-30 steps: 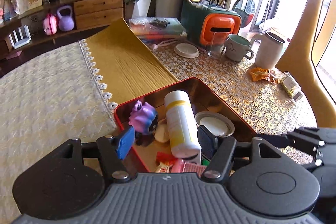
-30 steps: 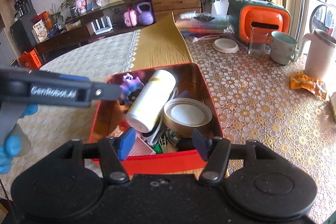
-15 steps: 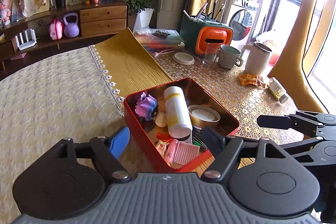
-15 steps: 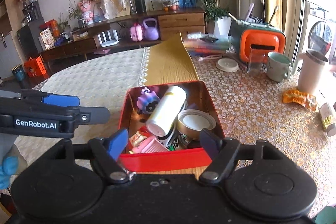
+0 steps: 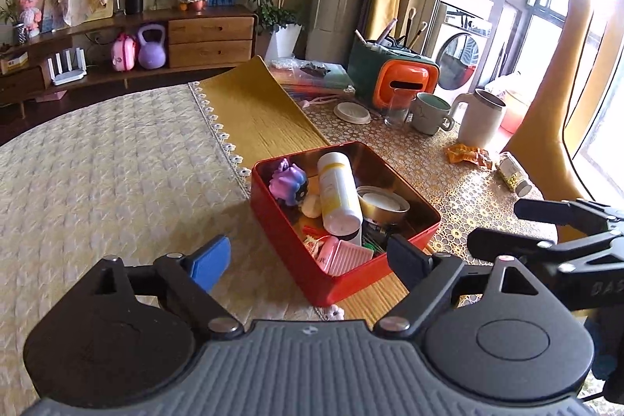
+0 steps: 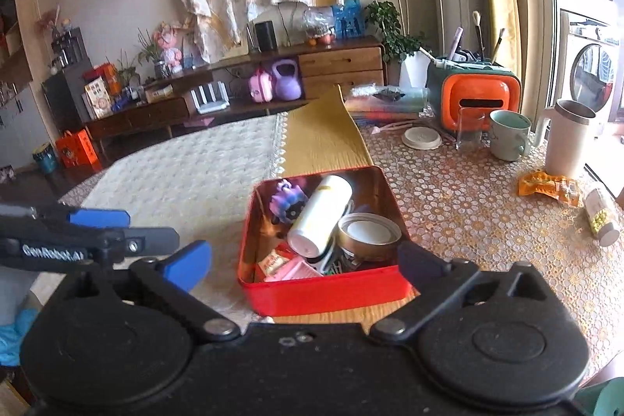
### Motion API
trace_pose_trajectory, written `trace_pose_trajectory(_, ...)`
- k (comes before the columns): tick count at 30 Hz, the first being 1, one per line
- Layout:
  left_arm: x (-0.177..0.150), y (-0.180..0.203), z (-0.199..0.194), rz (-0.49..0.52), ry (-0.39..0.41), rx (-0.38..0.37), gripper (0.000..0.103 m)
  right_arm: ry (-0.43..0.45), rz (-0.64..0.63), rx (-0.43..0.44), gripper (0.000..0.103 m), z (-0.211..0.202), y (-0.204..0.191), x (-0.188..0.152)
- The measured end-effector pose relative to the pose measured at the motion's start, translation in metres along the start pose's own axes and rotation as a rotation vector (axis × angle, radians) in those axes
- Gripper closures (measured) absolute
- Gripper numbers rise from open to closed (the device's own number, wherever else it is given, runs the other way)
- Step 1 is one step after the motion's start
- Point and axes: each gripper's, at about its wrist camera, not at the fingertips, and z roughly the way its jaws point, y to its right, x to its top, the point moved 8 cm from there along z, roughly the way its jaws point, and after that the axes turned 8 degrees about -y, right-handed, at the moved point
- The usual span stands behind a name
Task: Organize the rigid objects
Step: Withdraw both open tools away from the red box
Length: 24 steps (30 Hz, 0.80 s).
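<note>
A red tin box sits where the cream cloth meets the yellow runner. Inside lie a purple toy, a white bottle with a yellow label, a round gold tin and a pink ridged piece. My left gripper hovers short of the box's near-left corner, its jaws opening and empty. My right gripper hangs before the near wall, its jaws also opening with nothing held. Each gripper shows at the edge of the other's view.
On the gold lace cloth behind stand a green-and-orange holder, a glass, a pale green mug and a tall white mug. An orange wrapper, a lying jar of yellow bits and a white lid are nearby.
Both grippers have drawn back and risen from the red box, which now looks smaller and farther off. Both pairs of jaws have spread much wider. The box's contents have not moved.
</note>
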Motion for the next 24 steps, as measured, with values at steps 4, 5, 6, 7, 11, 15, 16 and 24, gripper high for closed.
trace_pose_trajectory(4,-0.007,0.000,-0.006,-0.004,0.016,-0.003,0.000,0.006,-0.012,0.000,0.000,-0.005,-0.008,-0.002)
trace_pose_trajectory(5,-0.009,0.000,-0.007,-0.004,0.016,-0.006,0.000,0.007,-0.016,-0.005,0.000,-0.006,-0.009,-0.003)
trace_pose_trajectory(6,-0.010,0.000,-0.008,-0.004,0.016,-0.008,0.000,0.009,-0.019,-0.006,0.000,-0.007,-0.010,-0.003)
trace_pose_trajectory(7,-0.012,0.001,-0.009,-0.004,0.016,-0.005,0.000,0.012,-0.019,-0.003,0.000,-0.008,-0.011,-0.004)
trace_pose_trajectory(11,-0.017,0.004,-0.014,0.008,0.023,0.000,0.000,0.020,-0.007,0.008,0.000,-0.013,-0.014,-0.007)
trace_pose_trajectory(15,-0.020,0.008,-0.019,0.020,0.043,0.000,0.000,0.022,0.012,0.013,0.000,-0.015,-0.015,-0.008)
trace_pose_trajectory(16,-0.020,0.009,-0.020,0.024,0.047,0.004,0.000,0.022,0.017,0.015,0.000,-0.016,-0.015,-0.008)
trace_pose_trajectory(24,-0.024,0.013,-0.021,0.029,0.043,-0.010,0.000,0.024,0.042,0.019,0.000,-0.021,-0.014,-0.015)
